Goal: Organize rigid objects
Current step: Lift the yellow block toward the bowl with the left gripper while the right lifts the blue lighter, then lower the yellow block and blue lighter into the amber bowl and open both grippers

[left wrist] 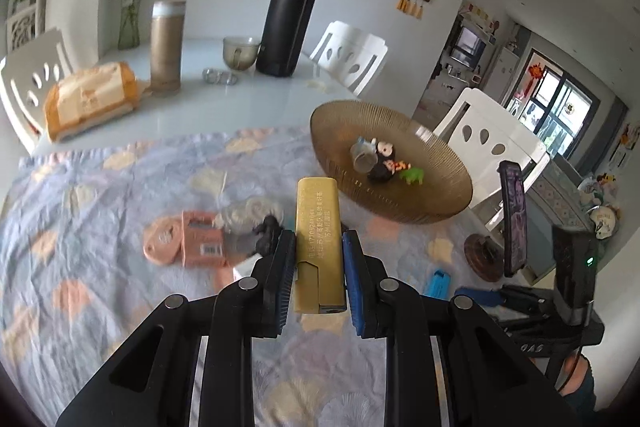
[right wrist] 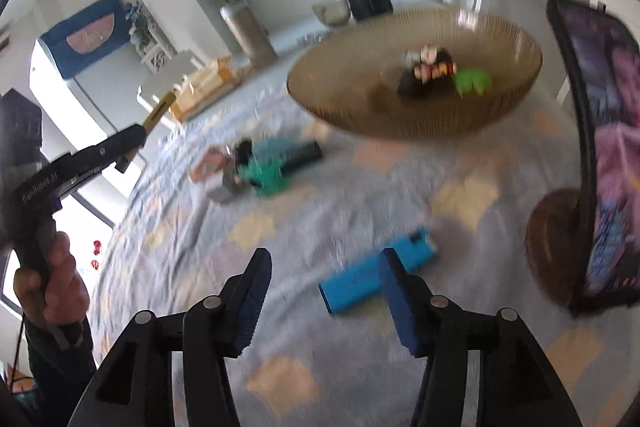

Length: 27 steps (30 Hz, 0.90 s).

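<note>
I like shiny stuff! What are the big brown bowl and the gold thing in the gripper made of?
The bowl looks like amber-tinted glass, maybe clear plastic: you can see through it, and fine ribs run down its sides. The gold lighter, clamped in the left gripper, looks like brushed metal: matte golden sheen with engraved writing.

A gold lighter [left wrist: 318, 243] carries pale engraved lettering. At two o'clock from it, the amber ribbed glass bowl [left wrist: 436, 203] holds a green toy [left wrist: 412, 175]. The tablecloth [left wrist: 100, 211] is lavender-blue with peach and cream shell shapes. A bright blue lighter [right wrist: 374, 273] lies on it; at twelve o'clock stands a black flask [left wrist: 288, 11].
</note>
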Motion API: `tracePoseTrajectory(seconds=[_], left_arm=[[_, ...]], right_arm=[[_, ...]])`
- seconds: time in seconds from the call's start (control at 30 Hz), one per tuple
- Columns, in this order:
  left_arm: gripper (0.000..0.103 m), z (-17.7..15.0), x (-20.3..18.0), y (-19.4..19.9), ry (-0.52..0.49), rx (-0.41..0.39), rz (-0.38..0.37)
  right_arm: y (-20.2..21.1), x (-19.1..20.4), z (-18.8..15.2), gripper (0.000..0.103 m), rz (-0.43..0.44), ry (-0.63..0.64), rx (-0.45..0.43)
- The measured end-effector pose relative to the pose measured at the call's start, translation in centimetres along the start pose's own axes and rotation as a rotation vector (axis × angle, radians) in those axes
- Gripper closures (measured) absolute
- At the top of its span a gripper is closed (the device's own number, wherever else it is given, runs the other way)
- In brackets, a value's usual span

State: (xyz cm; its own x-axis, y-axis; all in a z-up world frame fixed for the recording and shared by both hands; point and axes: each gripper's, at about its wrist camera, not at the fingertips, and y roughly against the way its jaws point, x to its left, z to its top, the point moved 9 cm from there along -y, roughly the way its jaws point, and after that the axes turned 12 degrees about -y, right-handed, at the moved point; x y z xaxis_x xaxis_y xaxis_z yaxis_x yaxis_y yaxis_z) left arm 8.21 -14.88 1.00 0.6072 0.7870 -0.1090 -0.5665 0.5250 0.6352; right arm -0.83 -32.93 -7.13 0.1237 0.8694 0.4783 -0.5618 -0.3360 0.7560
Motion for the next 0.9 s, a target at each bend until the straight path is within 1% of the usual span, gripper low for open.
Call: tracePoseTrajectory(seconds=[0.07, 0.1, 0.13, 0.17, 0.2, 0.3, 0.37, 0.4, 0.47, 0.5, 0.53, 0.6, 0.63, 0.67, 0.73, 0.83, 0.9], left_arm=[[0.082, -0.5, -0.1, -0.3, -0.005, 0.011, 0.003], [0.082, -0.7, -0.1, -0.3, -0.008, 0.013, 0.003], [0.082, -0.8, -0.2, -0.4, -0.011, 0.016, 0.002], [0.082, -1.0, -0.3, -0.4, -0.014, 0.018, 0.002], [0.082, -1.1, -0.3, -0.3, -0.018, 0.02, 0.003], [0.082, -1.2, -0.5, -0.1, -0.034, 0.019, 0.012], [0.082, -1.2, -0.5, 0.1, -0.043, 0.017, 0.016], [0.082, -1.3, -0.5, 0.1, -0.046, 0.017, 0.017], [0.082, -1.4, -0.4, 0.0, -0.046, 0.02, 0.02], [0.082, -1.5, -0.3, -0.1, -0.043, 0.022, 0.019], [0.082, -1.5, -0.3, -0.3, -0.04, 0.024, 0.017], [0.082, -1.5, -0.4, -0.6, -0.037, 0.024, 0.015], [0.082, -1.5, -0.6, -0.6, -0.038, 0.022, 0.012], [0.082, -1.3, -0.8, -0.7, -0.043, 0.018, 0.008], [0.082, -0.7, -1.1, -0.8, -0.055, 0.01, 0.008], [0.082, 0.7, -1.6, -1.1, -0.057, 0.0, -0.006], [0.082, 1.6, -2.1, -1.3, -0.071, -0.01, -0.009]], right_arm=[[-1.2, 0.0, -1.4, 0.049, -0.021, 0.0, 0.06], [-1.7, 0.0, -1.8, 0.049, -0.043, 0.003, 0.068], [-2.2, -0.1, -2.0, 0.048, -0.085, 0.003, 0.062], [-2.4, 0.1, -1.6, 0.047, -0.111, 0.009, 0.037], [-2.7, 0.0, -1.4, 0.046, -0.133, 0.007, 0.035], [-3.7, 0.4, -0.2, 0.046, -0.163, 0.016, 0.002], [-4.4, 0.8, 0.5, 0.046, -0.203, 0.065, -0.036], [-4.7, 0.9, 0.6, 0.047, -0.238, 0.088, -0.051], [-4.7, 0.8, 0.7, 0.058, -0.308, 0.108, -0.079], [-4.7, 0.7, 0.8, 0.061, -0.347, 0.118, -0.095], [-4.8, 0.7, 0.8, 0.064, -0.356, 0.124, -0.101], [-4.7, 0.9, 0.6, 0.071, -0.333, 0.13, -0.097], [-4.6, 1.3, 0.4, 0.077, -0.287, 0.134, -0.088], [-4.1, 1.9, 0.1, 0.079, -0.208, 0.136, -0.08], [-2.9, 2.9, 0.1, 0.079, -0.13, 0.14, -0.102], [0.0, 4.1, 1.1, 0.079, -0.1, 0.146, -0.169], [1.8, 4.7, 2.4, 0.079, -0.102, 0.149, -0.216]])
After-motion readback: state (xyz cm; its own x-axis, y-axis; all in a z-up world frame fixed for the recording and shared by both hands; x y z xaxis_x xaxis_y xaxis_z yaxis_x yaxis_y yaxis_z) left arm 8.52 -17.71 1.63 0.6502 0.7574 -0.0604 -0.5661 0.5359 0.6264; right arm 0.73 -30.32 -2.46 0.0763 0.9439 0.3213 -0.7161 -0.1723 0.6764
